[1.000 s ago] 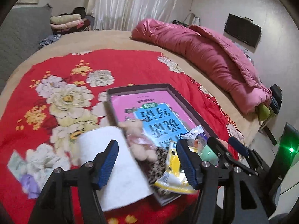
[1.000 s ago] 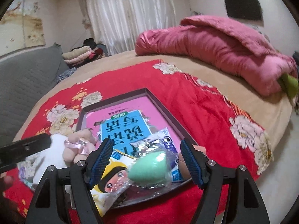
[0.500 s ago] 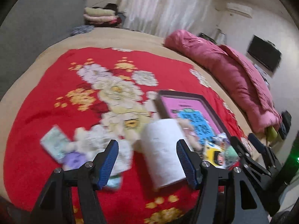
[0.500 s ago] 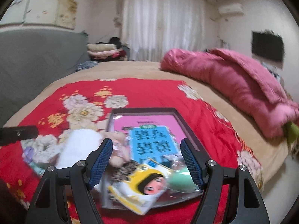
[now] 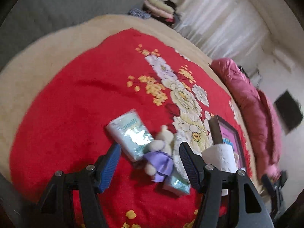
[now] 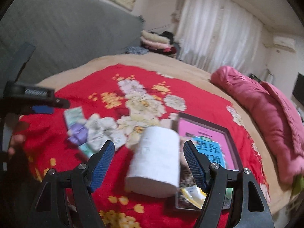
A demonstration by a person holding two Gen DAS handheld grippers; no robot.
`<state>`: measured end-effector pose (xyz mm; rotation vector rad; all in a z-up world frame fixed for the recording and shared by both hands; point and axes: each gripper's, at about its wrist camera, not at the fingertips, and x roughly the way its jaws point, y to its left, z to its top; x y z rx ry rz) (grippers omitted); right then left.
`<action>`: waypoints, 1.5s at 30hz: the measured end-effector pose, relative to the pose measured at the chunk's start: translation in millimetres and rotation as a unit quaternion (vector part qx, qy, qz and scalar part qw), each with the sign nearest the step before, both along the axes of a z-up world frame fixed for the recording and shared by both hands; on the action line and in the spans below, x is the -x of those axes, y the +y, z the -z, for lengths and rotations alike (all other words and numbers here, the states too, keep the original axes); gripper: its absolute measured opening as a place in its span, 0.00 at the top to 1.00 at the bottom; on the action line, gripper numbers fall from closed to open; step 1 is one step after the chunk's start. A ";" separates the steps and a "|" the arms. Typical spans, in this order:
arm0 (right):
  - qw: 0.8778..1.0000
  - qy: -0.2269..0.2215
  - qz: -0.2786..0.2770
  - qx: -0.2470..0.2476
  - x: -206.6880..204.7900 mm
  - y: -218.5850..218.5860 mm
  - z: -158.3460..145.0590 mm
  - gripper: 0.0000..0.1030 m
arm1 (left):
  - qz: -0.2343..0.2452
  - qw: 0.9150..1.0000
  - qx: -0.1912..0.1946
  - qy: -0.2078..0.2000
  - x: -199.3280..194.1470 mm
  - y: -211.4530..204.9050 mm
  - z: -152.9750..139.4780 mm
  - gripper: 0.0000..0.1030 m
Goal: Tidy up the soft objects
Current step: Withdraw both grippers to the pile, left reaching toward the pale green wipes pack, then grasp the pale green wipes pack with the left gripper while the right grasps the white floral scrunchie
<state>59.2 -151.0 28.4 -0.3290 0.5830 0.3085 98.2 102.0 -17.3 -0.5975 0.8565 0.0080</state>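
Red blanket (image 5: 76,114) lies bare leftward to the bed's edge; my left gripper (image 5: 150,163) and right gripper (image 6: 149,160) hold their jaws wide, gripping nothing.

2 wrist fisheyes, angled down, near; share red blanket (image 5: 79,102), toilet roll (image 6: 157,157).

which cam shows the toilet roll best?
Right wrist: the toilet roll lies whole between the open jaws, only blurred. Left wrist catches just its upper part at the right, its lower half behind a finger of the hand-held gripper.
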 end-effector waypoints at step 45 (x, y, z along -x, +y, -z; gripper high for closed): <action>0.983 0.171 -0.054 -0.037 -100.7 86.3 72.5 0.83 | -0.029 0.993 0.113 0.031 -61.7 35.9 79.8 0.59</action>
